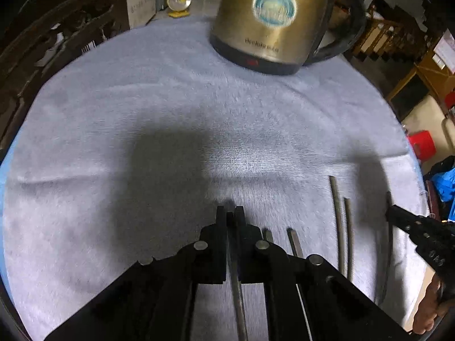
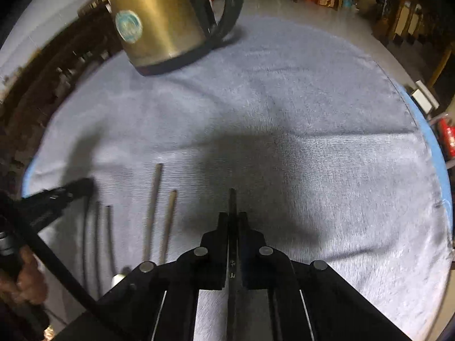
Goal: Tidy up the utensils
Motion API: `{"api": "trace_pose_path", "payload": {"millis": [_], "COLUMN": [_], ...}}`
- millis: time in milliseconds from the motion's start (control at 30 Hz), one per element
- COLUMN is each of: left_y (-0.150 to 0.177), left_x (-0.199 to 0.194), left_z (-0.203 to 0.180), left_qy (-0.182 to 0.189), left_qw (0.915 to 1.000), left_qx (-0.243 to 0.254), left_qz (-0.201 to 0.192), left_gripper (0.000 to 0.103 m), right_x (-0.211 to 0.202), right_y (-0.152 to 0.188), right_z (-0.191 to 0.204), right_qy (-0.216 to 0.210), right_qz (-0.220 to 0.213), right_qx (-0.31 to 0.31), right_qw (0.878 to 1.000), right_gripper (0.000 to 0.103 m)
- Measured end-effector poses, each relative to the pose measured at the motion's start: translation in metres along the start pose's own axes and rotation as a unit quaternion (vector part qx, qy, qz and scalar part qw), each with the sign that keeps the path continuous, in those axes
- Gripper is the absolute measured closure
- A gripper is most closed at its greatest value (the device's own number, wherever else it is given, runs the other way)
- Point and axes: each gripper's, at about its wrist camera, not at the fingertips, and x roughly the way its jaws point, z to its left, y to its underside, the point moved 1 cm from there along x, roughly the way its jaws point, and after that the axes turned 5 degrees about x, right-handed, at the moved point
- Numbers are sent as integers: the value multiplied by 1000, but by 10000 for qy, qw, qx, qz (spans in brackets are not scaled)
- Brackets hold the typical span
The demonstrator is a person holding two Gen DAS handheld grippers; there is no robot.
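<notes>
Several chopsticks lie side by side on a pale blue towel (image 1: 142, 113). My left gripper (image 1: 231, 213) is shut on a dark chopstick (image 1: 237, 298) that runs back between its fingers. To its right lie two dark chopsticks (image 1: 294, 244) and two lighter ones (image 1: 339, 227). My right gripper (image 2: 232, 218) is shut on another dark chopstick (image 2: 232, 199) with printed marks, tip poking out ahead. The right gripper shows at the right edge of the left wrist view (image 1: 398, 213); the left gripper shows at the left of the right wrist view (image 2: 82, 184). The two lighter chopsticks (image 2: 153, 207) lie between them.
A gold electric kettle (image 1: 270, 20) with a black base and handle stands at the far side of the towel; it also shows in the right wrist view (image 2: 156, 20). Dark wooden furniture (image 1: 42, 42) is beyond the table's left edge. A yellow fan (image 1: 179, 0) stands far back.
</notes>
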Motion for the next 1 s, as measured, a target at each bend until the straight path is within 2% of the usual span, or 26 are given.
{"api": "trace_pose_path", "payload": {"millis": [233, 433, 533, 667, 800, 1000], "left_y": [36, 83, 98, 120, 137, 155], "left_x": [-111, -201, -232, -267, -297, -343], "left_z": [-22, -54, -69, -88, -104, -134], "left_qy": [-33, 29, 60, 45, 106, 300], "left_qw": [9931, 9774, 9692, 9574, 9449, 9267], "left_qx": [359, 587, 614, 648, 711, 884], "left_qz": [-1114, -2032, -2384, -2815, -3193, -3640], "left_gripper": [98, 99, 99, 99, 99, 99], "right_x": [-86, -165, -197, -237, -273, -323], "right_y": [39, 83, 108, 139, 163, 187], "right_z": [-13, -23, -27, -29, -33, -31], "right_qy": [-570, -1006, -1078, -892, -801, -1014], "right_qz": [-1011, -1832, -2240, -2735, -3251, -3983], "right_qx": [-42, 10, -33, -79, -20, 132], "right_qw": [9932, 9779, 9686, 9577, 9423, 9115], "right_gripper": [97, 96, 96, 97, 97, 97]}}
